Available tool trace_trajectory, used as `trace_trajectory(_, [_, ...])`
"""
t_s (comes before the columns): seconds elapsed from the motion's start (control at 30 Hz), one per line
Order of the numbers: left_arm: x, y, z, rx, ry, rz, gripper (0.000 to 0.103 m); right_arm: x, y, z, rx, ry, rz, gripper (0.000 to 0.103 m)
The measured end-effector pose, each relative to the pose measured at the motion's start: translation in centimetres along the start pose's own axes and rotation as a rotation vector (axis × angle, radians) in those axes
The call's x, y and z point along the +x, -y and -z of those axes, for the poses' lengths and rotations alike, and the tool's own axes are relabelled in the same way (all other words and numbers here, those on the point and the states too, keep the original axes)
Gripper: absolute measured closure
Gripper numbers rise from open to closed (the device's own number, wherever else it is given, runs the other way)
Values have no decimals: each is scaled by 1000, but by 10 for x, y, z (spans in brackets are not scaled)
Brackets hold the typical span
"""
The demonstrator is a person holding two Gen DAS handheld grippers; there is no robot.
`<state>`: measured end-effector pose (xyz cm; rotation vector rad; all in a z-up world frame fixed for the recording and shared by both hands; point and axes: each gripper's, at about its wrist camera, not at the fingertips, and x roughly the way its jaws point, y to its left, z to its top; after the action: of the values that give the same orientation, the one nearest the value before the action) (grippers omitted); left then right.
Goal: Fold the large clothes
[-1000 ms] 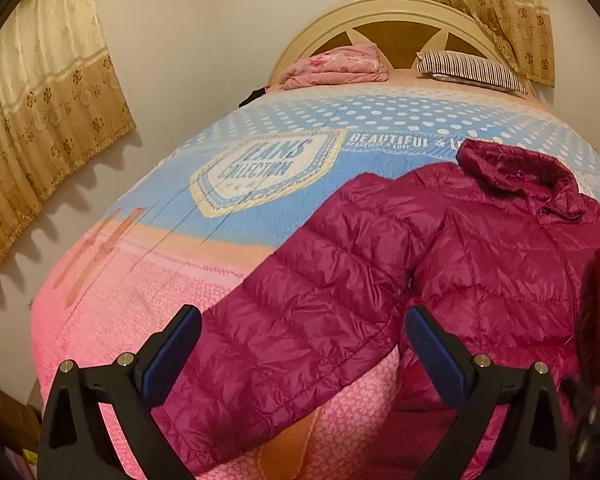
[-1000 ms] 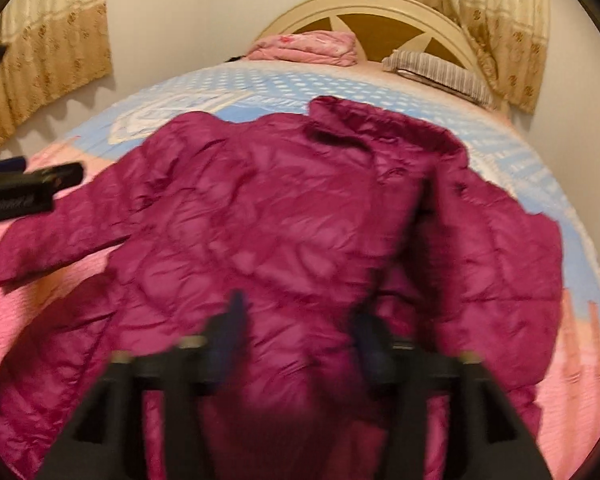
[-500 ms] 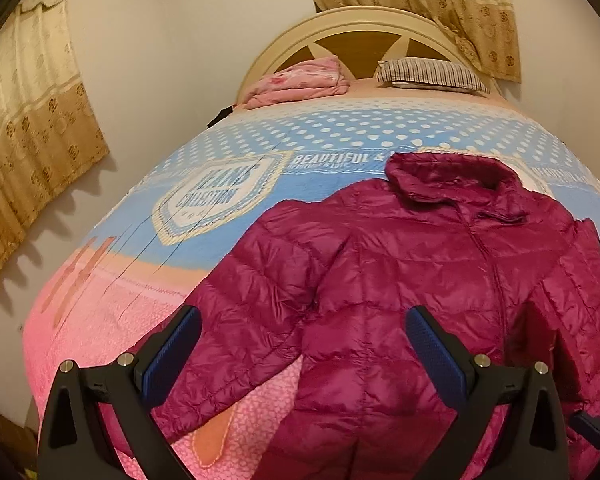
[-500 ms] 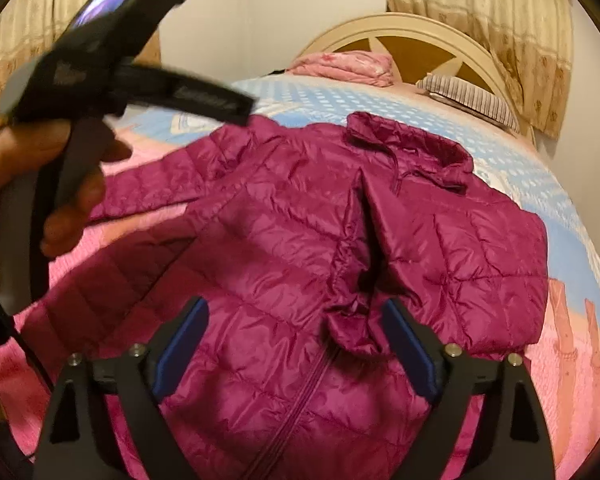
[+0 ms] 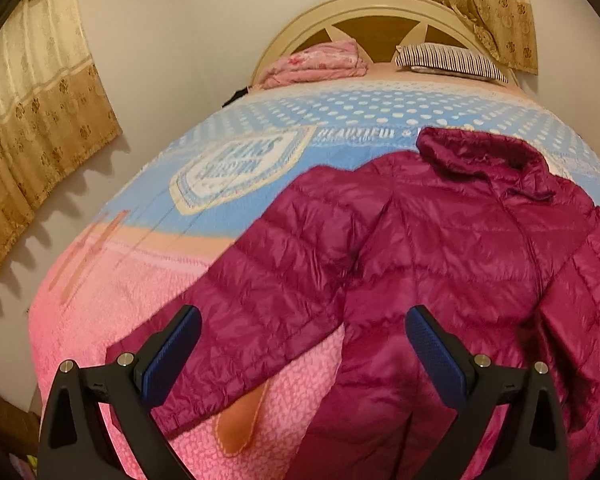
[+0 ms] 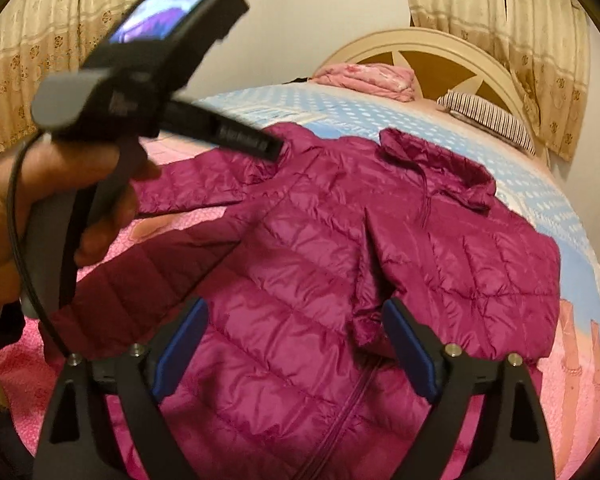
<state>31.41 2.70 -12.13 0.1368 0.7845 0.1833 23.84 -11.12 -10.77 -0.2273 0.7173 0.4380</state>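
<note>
A magenta quilted puffer jacket (image 5: 440,248) lies front up on the bed, collar toward the headboard, and shows in the right wrist view (image 6: 324,264) too. Its left sleeve (image 5: 260,292) stretches out toward the bed's near left side. Its right sleeve (image 6: 472,280) is folded in over the body. My left gripper (image 5: 300,356) is open and empty, above the left sleeve's cuff end. In the right wrist view its body (image 6: 140,80) is held up in a hand at the left. My right gripper (image 6: 296,348) is open and empty above the jacket's lower front.
The bed has a pink and blue cover (image 5: 140,272) and a cream headboard (image 5: 372,12). A folded pink blanket (image 5: 320,62) and a striped pillow (image 5: 448,60) lie at the head. Curtains (image 5: 32,128) hang on the left wall, with a gap beside the bed.
My right gripper has let go of the jacket, opened and drawn back above it. The right sleeve now lies folded over the body. My left gripper has lifted and turned over the left sleeve.
</note>
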Motion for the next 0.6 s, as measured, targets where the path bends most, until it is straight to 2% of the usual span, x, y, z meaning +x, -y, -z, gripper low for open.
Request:
trace_trajectory(0.17, [-4, -4, 9, -23, -10, 21, 1, -24, 7, 2, -15, 49, 35, 12])
trace_trajectory(0.33, [-14, 9, 8, -30, -6, 46, 1, -36, 29, 6, 70, 67, 87, 12])
trace_trajectory(0.43, [-22, 27, 9, -6, 7, 74, 1, -27, 42, 11, 82, 26, 210, 12])
trace_trajectory(0.6, [-26, 64, 13, 40, 3, 120, 1, -17, 88, 28, 215, -19, 273, 13])
